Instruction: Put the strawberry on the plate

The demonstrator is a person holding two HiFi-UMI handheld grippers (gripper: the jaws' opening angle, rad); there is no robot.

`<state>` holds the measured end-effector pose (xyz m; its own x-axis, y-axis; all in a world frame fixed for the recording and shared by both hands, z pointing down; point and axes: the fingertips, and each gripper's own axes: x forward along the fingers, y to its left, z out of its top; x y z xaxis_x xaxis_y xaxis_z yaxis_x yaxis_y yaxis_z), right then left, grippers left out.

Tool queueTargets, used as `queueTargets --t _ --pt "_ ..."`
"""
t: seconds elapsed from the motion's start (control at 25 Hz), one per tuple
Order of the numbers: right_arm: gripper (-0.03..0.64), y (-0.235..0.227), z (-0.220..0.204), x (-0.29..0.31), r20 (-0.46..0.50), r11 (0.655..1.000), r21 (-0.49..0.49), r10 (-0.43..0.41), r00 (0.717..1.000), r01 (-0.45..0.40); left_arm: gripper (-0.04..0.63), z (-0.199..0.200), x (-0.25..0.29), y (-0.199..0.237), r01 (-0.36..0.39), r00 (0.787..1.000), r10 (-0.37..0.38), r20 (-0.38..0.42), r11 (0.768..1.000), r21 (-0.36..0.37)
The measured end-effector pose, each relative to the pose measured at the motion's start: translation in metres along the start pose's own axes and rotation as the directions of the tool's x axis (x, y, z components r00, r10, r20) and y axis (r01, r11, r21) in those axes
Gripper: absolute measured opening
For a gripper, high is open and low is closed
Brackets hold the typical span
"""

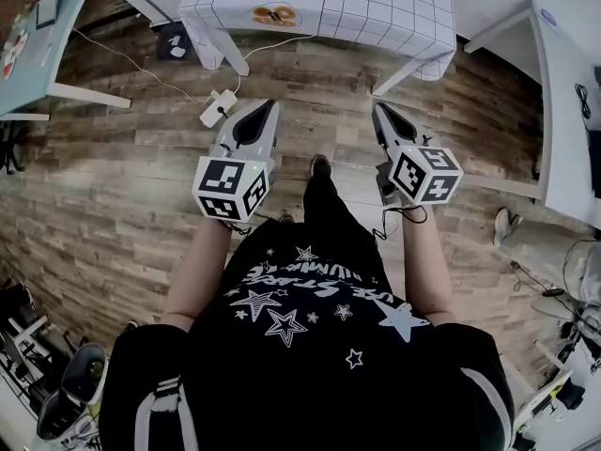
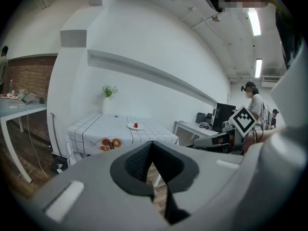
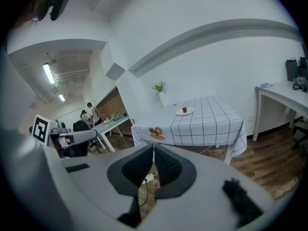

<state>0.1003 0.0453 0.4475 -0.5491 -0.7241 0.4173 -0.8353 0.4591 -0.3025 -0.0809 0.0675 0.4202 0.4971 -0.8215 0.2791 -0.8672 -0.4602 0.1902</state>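
Seemingly the placing is done: the strawberry (image 3: 184, 109) sits on the plate (image 3: 190, 111) on the checked tabletop (image 3: 211, 115) well ahead, and with the left hand-held gripper (image 2: 152, 144) and right hand-held gripper (image 3: 153, 148) both clenched on nothing, no further move looks needed.

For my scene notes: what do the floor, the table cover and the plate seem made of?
Floor: brown wood planks or wood-look laminate, matte; grain and seams show.
Table cover: likely cloth, white with a dark grid; it hangs in folds at the corners.
Plate: white; ceramic or plastic, too small to tell.
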Motion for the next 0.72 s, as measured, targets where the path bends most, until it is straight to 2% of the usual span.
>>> queueTargets --t 0.4,0.72 --pt "0.02 0.064 -0.03 -0.056 0.032 0.999 -0.035 -0.007 0.999 0.008 0.009 -0.004 -0.086 -0.027 0.025 0.997 -0.027 0.071 1.0 0.018" --pt "0.02 0.081 -0.059 -0.125 0.033 0.999 -0.042 -0.026 0.999 0.028 0.009 -0.014 -0.132 -0.084 0.066 0.994 -0.069 0.09 0.997 0.03"
